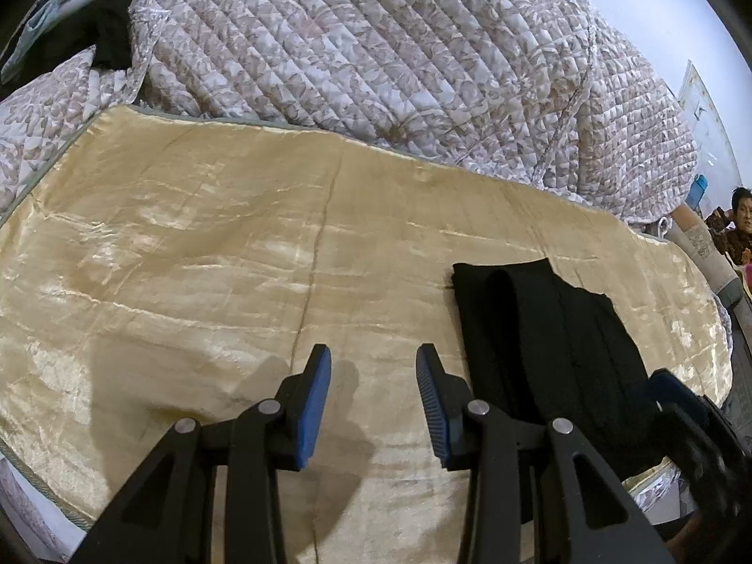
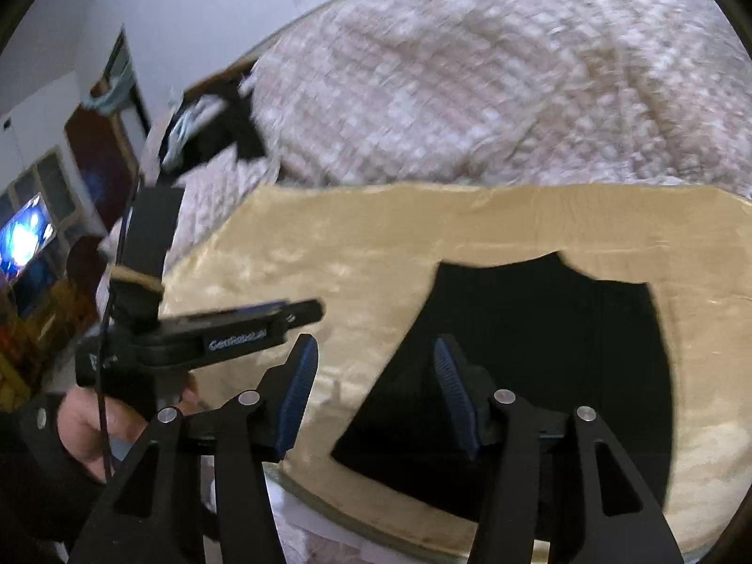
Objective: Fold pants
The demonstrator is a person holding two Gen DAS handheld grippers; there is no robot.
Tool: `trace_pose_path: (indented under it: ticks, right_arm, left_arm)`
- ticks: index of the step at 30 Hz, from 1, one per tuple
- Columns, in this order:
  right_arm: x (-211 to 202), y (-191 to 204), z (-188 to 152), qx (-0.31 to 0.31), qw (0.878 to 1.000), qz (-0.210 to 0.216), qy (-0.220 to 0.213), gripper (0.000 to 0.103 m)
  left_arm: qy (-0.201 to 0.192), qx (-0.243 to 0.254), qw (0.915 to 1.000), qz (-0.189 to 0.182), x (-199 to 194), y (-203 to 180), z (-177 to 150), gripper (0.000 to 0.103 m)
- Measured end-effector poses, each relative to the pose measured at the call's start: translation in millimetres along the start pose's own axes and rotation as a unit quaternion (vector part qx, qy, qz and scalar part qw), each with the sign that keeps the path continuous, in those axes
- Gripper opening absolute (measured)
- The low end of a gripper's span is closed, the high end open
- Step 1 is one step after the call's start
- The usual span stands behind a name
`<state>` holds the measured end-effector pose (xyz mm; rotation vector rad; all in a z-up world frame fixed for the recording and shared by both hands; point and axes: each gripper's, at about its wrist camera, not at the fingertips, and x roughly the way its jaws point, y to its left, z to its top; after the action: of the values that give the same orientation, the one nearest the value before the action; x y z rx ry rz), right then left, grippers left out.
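The black pants [image 1: 540, 333] lie folded into a compact stack on the golden satin cloth [image 1: 188, 244], at the right in the left wrist view. My left gripper [image 1: 373, 362] is open and empty, hovering over bare cloth just left of the pants. In the right wrist view the pants [image 2: 540, 343] lie ahead and below. My right gripper [image 2: 373, 352] is open and empty above their left edge. The left gripper [image 2: 301, 312], held in a hand, shows at the left of that view. The right gripper's body shows at the right edge of the left wrist view [image 1: 677, 395].
A quilted patterned bedspread [image 1: 376, 47] is bunched behind the golden cloth. Dark clothes [image 1: 108, 33] lie at the far left on the bed. A seated person [image 1: 740, 221] is at the far right. A lit screen [image 2: 26, 235] and furniture stand at the left.
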<state>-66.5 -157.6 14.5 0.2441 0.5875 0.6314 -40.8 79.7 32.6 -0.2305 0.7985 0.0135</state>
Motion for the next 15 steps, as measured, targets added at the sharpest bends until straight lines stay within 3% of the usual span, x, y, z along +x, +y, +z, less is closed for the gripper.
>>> trace_pose_path:
  ticks: [1, 2, 4, 6, 10, 13, 15]
  right_arm:
    - [-4.5, -12.9, -3.8, 0.019, 0.999, -0.034, -0.002, 0.048]
    - [-5.3, -23.6, -7.9, 0.035, 0.998, -0.06, 0.004, 0.03]
    - [2.6, -42.9, -20.4, 0.065, 0.992, -0.102, 0.035, 0.019]
    - [17.1, -48.8, -31.5, 0.074, 0.991, -0.088, 0.074, 0.019]
    - [18.2, -36.6, -25.0, 0.058, 0.994, -0.026, 0.086, 0.019]
    - [1.8, -50.4, -1.8, 0.05, 0.996, -0.051, 0.056, 0.019]
    - [-4.3, -70.4, 9.4, 0.06, 0.995, -0.07, 0.048, 0.019]
  left_arm:
    - [-0.002, 0.002, 1.0, -0.005, -0.8, -2.2, 0.4, 0.04]
    - [-0.004, 0.005, 0.9999, -0.012, -1.6, -5.0, 0.5, 0.04]
    - [-0.006, 0.012, 0.9994, -0.032, -3.4, -13.2, 0.1, 0.04]
    - [-0.006, 0.017, 0.9983, -0.056, -5.0, -22.7, -0.2, 0.04]
    - [-0.012, 0.035, 0.9926, -0.115, -12.8, -45.6, -2.5, 0.046]
    - [-0.027, 0.069, 0.9853, -0.154, -20.7, -69.3, -5.9, 0.051]
    - [-0.015, 0.099, 0.9794, -0.175, -14.5, -85.8, -13.1, 0.055]
